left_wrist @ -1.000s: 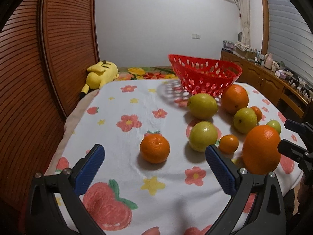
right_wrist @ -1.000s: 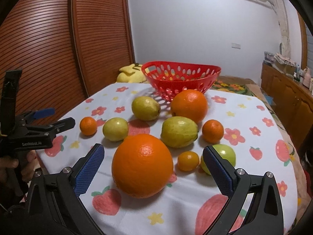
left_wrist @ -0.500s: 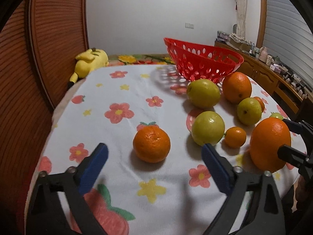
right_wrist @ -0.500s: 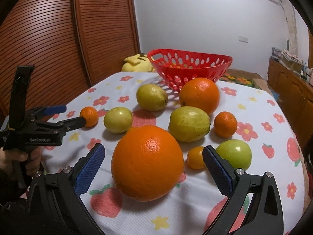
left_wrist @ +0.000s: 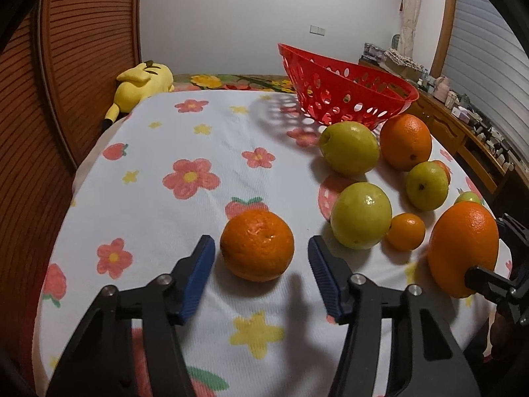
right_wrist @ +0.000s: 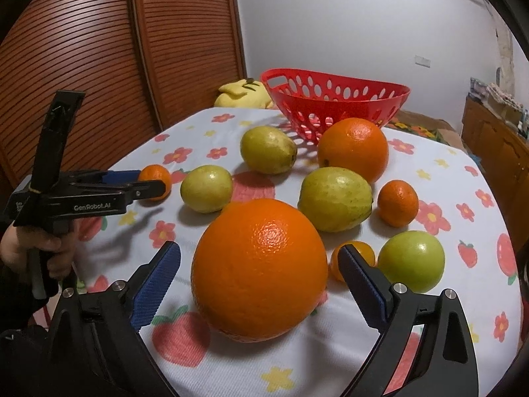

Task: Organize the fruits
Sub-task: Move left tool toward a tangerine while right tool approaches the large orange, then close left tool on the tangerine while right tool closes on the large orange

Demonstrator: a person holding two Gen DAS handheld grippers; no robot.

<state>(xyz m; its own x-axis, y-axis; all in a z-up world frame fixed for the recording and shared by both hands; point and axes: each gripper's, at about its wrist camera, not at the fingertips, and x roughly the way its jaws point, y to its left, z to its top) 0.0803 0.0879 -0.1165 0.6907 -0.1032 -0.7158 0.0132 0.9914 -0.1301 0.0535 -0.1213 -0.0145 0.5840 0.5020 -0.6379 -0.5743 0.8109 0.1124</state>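
Note:
My left gripper is open, its blue pads either side of a small orange tangerine on the flowered cloth, with gaps on both sides. My right gripper is open around a big orange, not touching it. That big orange also shows in the left wrist view. A red perforated basket stands empty at the far side; it also shows in the left wrist view. Yellow-green guavas, a second big orange and small tangerines lie between.
A yellow plush toy lies at the far left table edge. Brown slatted doors stand to the left. A wooden sideboard with clutter runs along the right. The left gripper and the hand holding it show in the right wrist view.
Both grippers moved forward and narrowed. The left one now straddles the tangerine; the right one now straddles the big orange.

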